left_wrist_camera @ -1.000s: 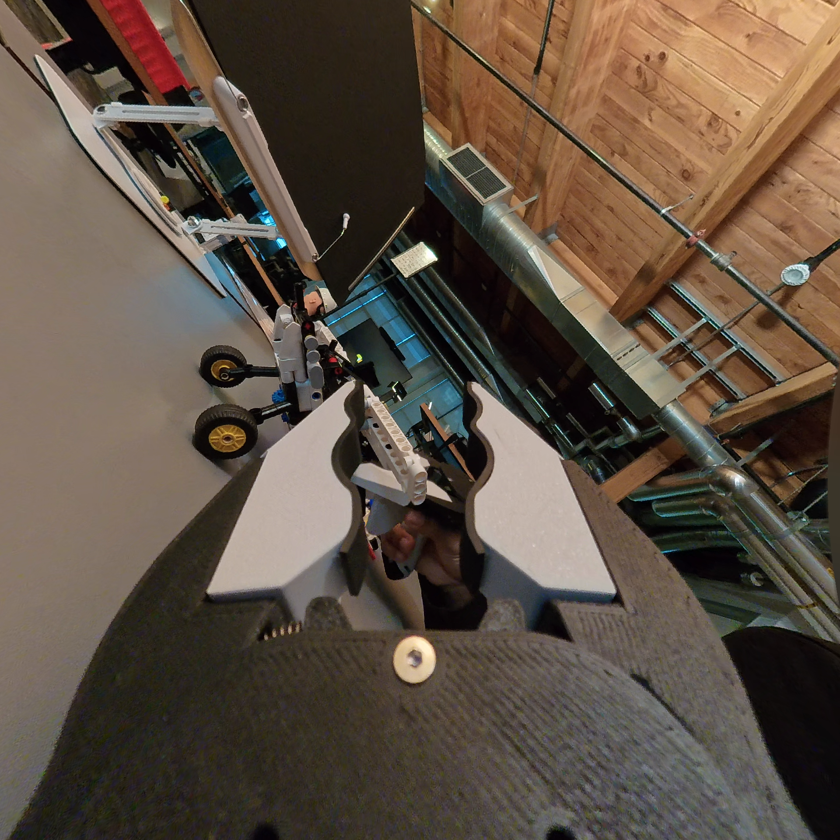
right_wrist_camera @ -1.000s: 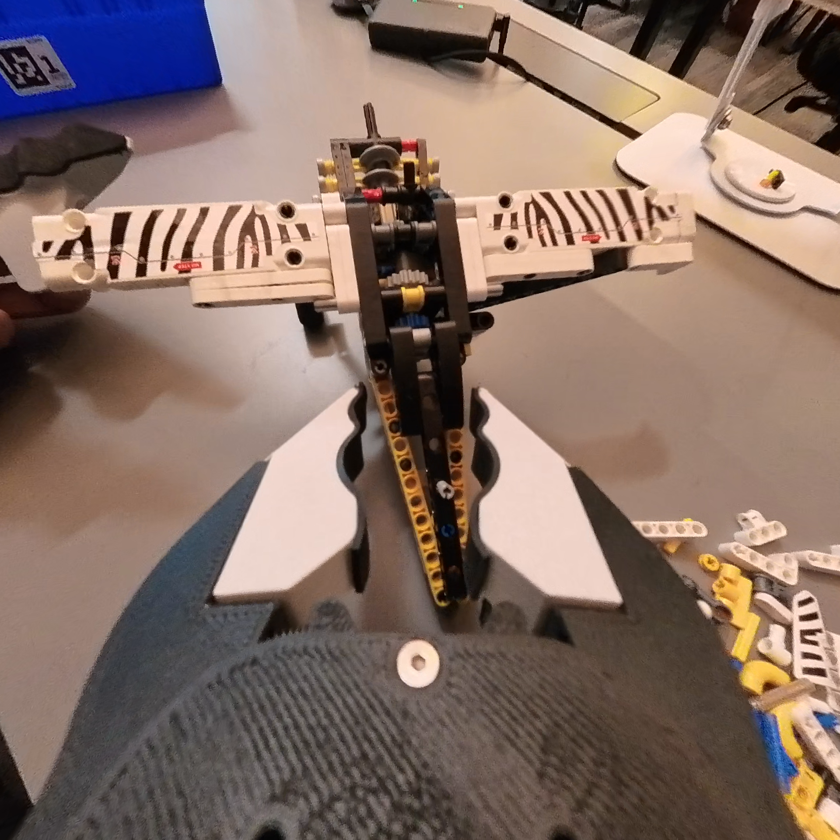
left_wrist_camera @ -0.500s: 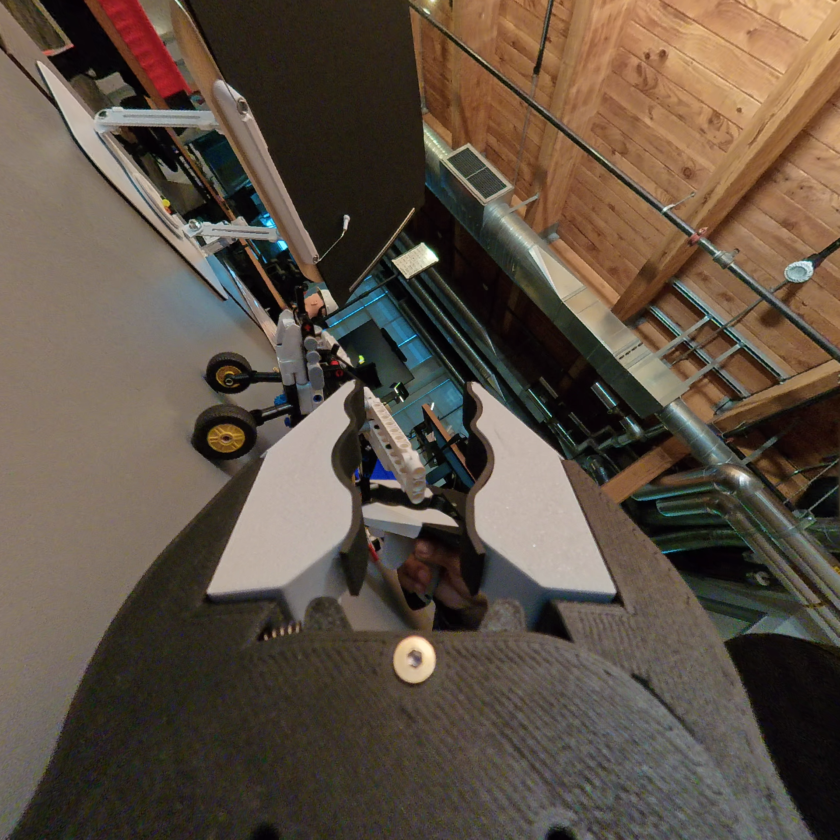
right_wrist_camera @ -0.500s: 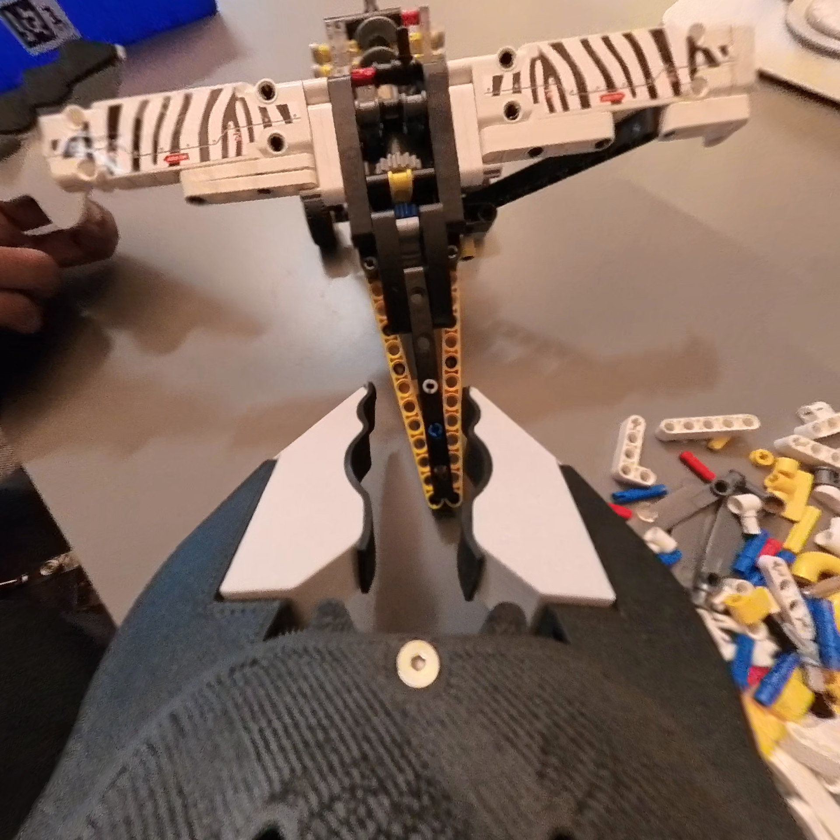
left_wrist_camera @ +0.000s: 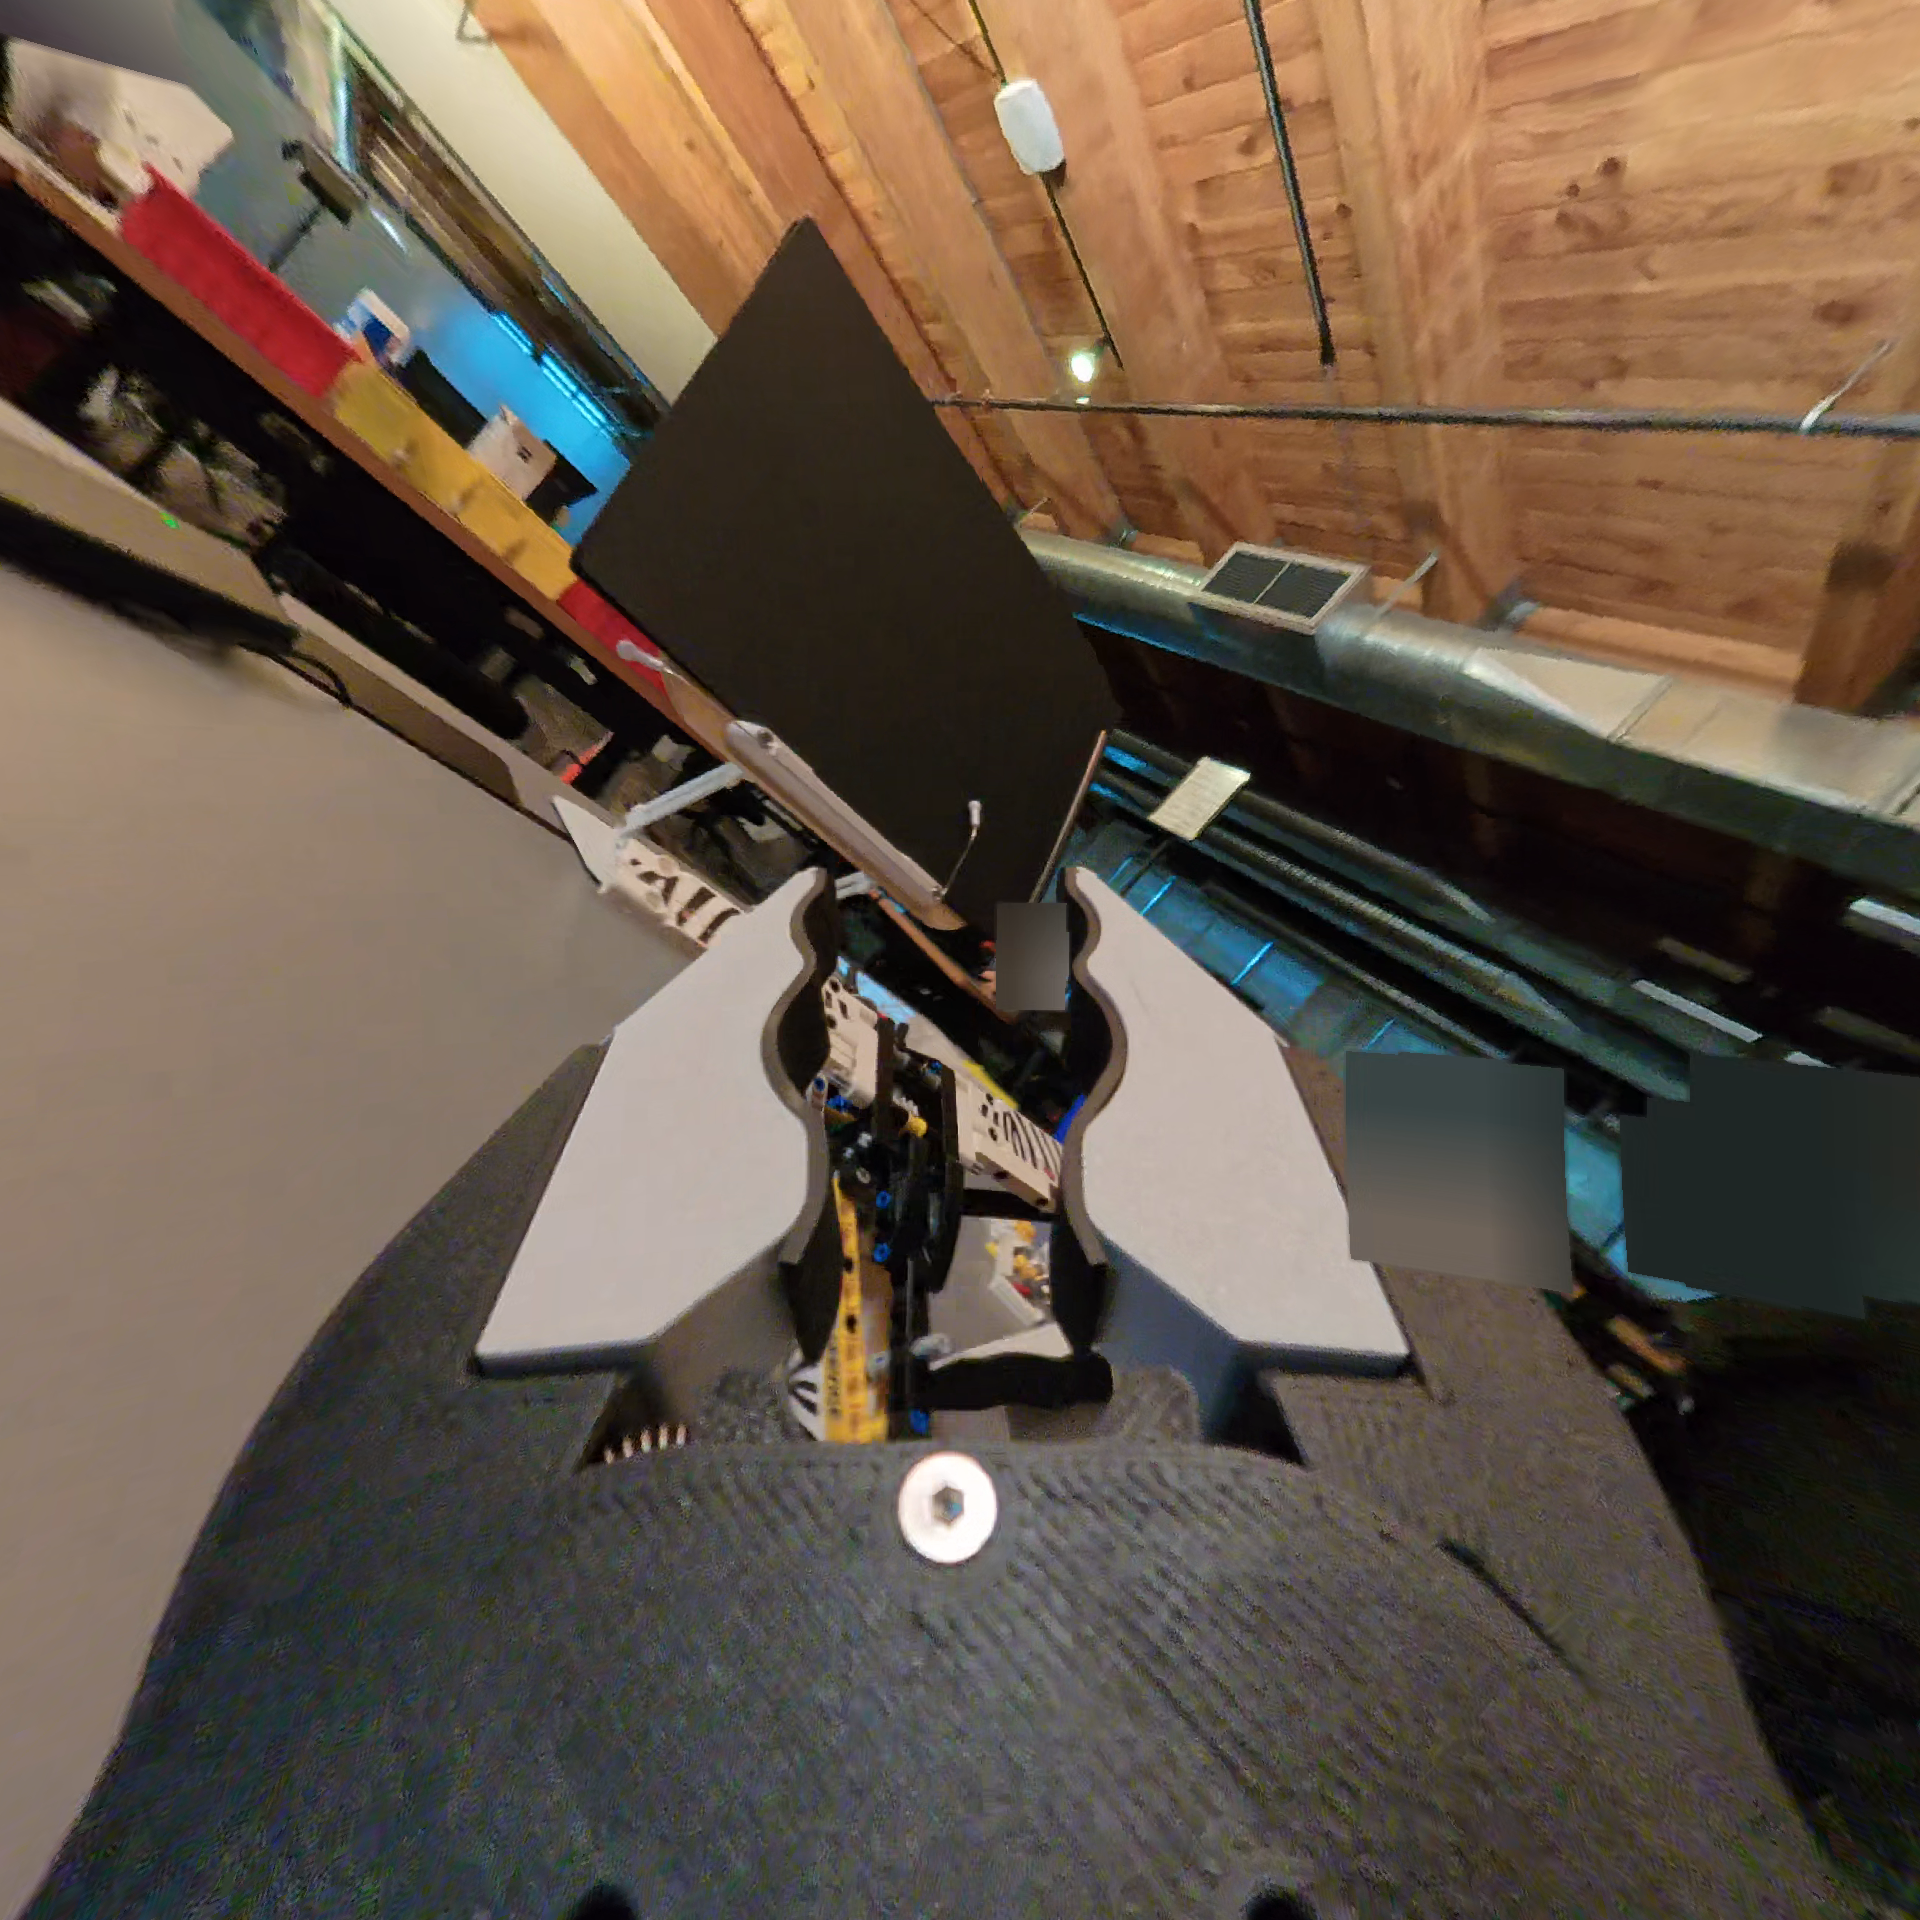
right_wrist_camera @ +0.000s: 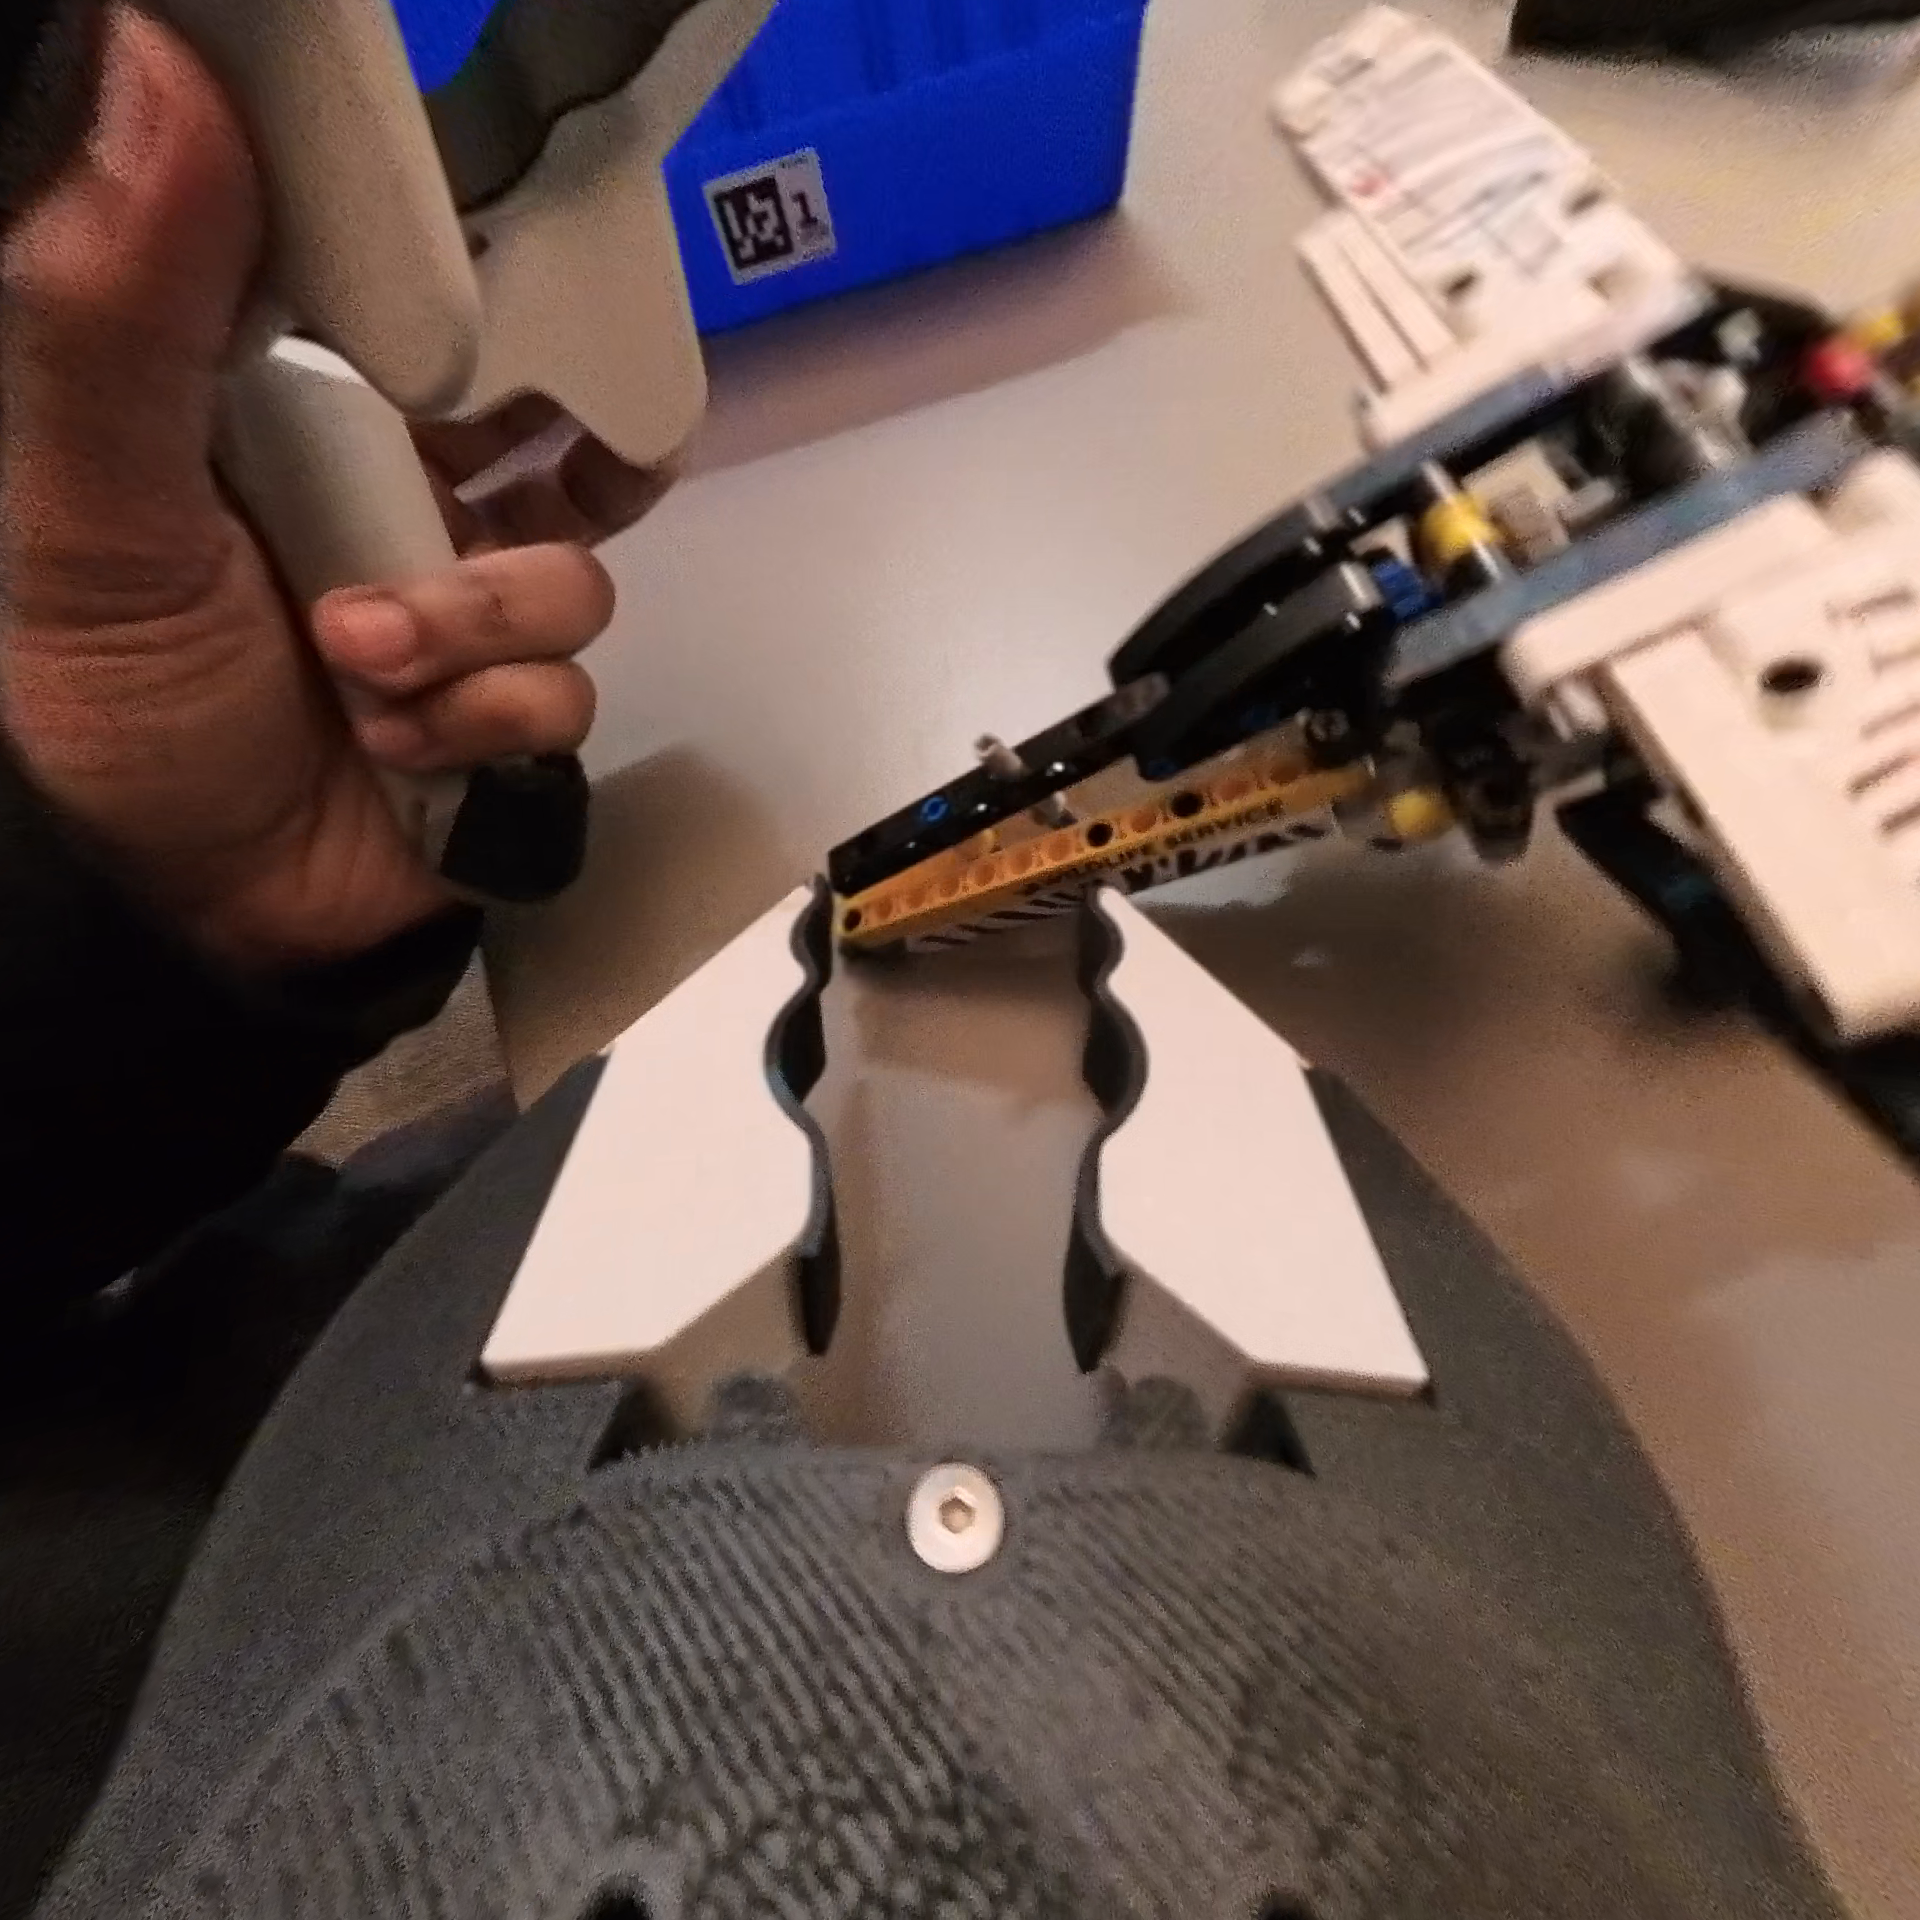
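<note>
Right gripper (right_wrist_camera: 956, 914) gapes with two fingers spread on nothing — one brick-built plane's (right_wrist_camera: 1558, 582) yellow-and-black tail (right_wrist_camera: 1049, 831) just past its tips on the grey table (right_wrist_camera: 935, 499), one blue bin (right_wrist_camera: 904, 156) beyond — while the left gripper (left_wrist_camera: 945, 914) stands half-open, grip unclear.

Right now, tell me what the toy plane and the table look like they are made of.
Toy plane: hard moulded plastic, glossy, judging by its pin-hole beams and snap-together bricks. Table: smooth grey top with a soft sheen, probably laminate; the look leaves it open.
</note>
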A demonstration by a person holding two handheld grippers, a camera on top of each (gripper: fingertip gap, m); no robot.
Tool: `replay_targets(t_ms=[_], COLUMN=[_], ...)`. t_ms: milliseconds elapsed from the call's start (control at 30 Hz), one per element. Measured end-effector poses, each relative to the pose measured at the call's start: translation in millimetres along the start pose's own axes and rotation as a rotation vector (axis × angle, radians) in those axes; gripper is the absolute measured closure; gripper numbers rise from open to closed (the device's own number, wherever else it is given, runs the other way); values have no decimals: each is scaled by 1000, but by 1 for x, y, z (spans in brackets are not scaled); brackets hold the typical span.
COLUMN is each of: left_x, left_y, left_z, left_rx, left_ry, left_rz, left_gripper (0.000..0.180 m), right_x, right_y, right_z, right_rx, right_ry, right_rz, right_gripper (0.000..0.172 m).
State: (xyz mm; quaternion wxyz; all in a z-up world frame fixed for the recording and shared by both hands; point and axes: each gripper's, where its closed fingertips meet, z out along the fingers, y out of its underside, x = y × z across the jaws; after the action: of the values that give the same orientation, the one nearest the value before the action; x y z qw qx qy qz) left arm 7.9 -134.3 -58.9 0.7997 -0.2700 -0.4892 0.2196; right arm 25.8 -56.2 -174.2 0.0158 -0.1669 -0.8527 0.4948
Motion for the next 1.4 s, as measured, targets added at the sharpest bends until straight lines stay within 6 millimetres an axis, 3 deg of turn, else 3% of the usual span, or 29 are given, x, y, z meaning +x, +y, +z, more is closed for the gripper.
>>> replay_targets(t_ms=[100,167,233,333,433,533,600,667,733,833,967,1133,1267,1333,1400], left_x=[12,18,25,36,57,82,89,88,86,70,51,38,45,50,50], left_y=[-5,-5,0,21,62,128,170,197,197,192,187,179,179,179,179], left_z=[1,3,6,12,18,23,22,24,33,47,62,73,79,80,80], left_rx=[-23,-42,-76,-148,-229,-418,-545,-623,-598,-545,-464,-363,-370,-364,-356], left_ry=[6,10,42,105,171,206,175,124,109,36,-24,-27,54,87,85], left_rz=[86,110,77,-47,-204,-374,-485,-562,-623,-582,-548,-572,-661,-686,-679], left_gripper=[142,144,145,145,151,158,152,138,132,120,121,145,150,168,169], right_x=[-17,-28,-27,-5,31,78,94,99,101,101,98,96,94,94,94], right_y=[-16,-22,-26,-32,-38,-34,-26,-22,-22,-20,-18,-23,-24,-26,-29], right_z=[13,9,-5,-45,-98,-145,-154,-152,-146,-131,-115,-109,-107,-108,-111], right_rx=[38,85,144,266,439,594,607,603,601,564,507,512,531,553,583], right_ry=[0,-27,-20,22,44,102,89,41,-19,-122,-218,-261,-313,-347,-371], right_rz=[-78,-98,-104,-45,123,305,385,443,493,559,577,548,590,622,641], right_gripper=[119,121,124,131,135,137,134,133,134,133,138,162,159,153,147])
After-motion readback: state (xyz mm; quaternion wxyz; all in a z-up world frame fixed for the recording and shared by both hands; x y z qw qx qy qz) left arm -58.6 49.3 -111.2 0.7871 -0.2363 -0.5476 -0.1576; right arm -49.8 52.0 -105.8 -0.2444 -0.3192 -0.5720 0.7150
